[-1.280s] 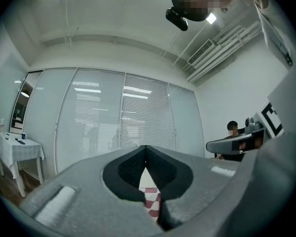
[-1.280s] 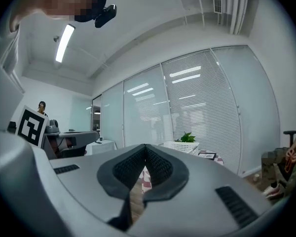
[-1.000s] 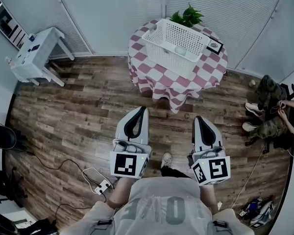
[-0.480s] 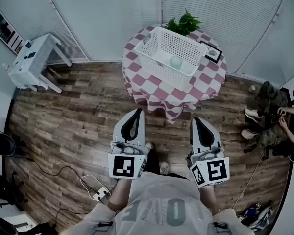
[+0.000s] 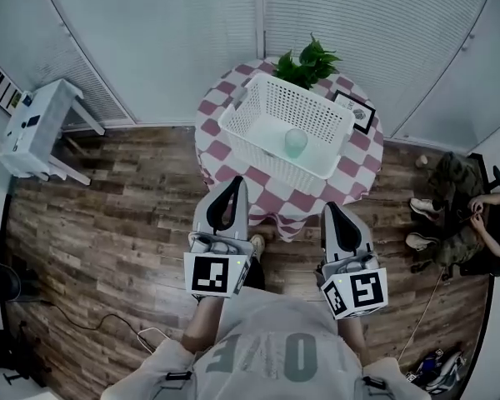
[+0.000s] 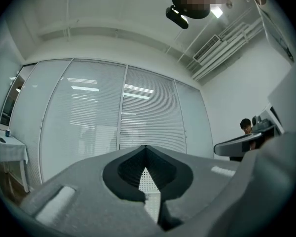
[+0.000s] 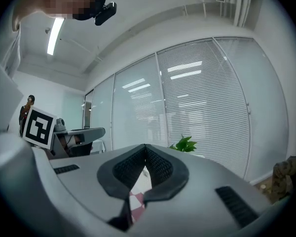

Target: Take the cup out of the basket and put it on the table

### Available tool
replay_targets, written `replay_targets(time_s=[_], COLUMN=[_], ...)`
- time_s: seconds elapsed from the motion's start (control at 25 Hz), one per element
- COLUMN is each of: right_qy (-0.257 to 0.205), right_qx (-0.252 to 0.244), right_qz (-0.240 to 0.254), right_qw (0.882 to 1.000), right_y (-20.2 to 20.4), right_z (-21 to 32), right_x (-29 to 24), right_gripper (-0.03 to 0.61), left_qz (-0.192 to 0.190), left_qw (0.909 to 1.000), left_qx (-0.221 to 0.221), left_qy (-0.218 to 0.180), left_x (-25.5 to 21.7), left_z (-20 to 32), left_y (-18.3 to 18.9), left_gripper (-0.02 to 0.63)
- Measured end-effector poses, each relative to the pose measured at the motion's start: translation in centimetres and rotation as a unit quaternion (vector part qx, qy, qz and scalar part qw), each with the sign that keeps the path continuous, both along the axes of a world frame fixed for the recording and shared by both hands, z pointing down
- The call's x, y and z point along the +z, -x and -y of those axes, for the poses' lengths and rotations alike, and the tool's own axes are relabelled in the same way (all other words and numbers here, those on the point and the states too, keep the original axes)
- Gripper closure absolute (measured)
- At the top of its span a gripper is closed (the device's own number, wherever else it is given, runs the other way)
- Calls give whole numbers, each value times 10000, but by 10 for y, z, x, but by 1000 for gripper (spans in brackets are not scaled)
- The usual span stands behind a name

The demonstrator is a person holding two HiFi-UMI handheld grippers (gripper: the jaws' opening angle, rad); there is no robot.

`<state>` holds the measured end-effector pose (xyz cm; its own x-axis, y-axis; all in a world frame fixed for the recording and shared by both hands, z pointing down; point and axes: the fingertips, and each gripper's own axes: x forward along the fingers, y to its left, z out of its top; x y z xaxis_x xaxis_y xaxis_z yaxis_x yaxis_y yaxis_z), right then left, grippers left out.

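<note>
A pale green translucent cup (image 5: 296, 142) stands inside a white perforated basket (image 5: 258, 100) on a round table (image 5: 350, 167) with a pink-and-white checked cloth. My left gripper (image 5: 236, 182) is shut and empty, its tips at the table's near edge, short of the basket. My right gripper (image 5: 329, 209) is also shut and empty, just before the cloth's hanging edge. In the left gripper view the basket (image 6: 147, 179) shows through the gap behind the closed jaws. The right gripper view shows the checked cloth (image 7: 136, 200) the same way.
A potted green plant (image 5: 307, 60) and a small framed picture (image 5: 354, 110) stand on the table behind the basket. A white side table (image 5: 32, 129) is at the left. A seated person (image 5: 462, 215) is at the right. Blinds cover the far glass wall.
The table and basket have drawn closer in the head view, and both grippers have advanced to its near edge. Both stayed shut.
</note>
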<state>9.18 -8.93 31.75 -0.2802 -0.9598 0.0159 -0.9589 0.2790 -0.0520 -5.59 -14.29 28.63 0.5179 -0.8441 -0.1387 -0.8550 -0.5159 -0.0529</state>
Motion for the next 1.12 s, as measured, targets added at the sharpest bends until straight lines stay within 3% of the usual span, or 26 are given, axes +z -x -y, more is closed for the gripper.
replay_targets(time_s=[0.52,0.84,1.0,1.12], right_qy=[92,394,457,275], right_qx=[484,938,963,956], right_qz=[-10,92,375,167], right_qw=[9988,9948,9936,9949], right_y=[1,-34,-63,-79], right_z=[143,166,182,191], right_x=[-19,-1,3,-9], right_gripper=[569,569,569,569], left_qz=[-112,-187,2,78], left_qw=[9983,9942,9949,9956], left_qx=[568,990,975,907], left_qy=[34,363,247,215], left_x=[-17,1,-1,-8], left_z=[161,198,205,207], left_y=[-10,-46,-71,-88], left_gripper=[611,611,611,611])
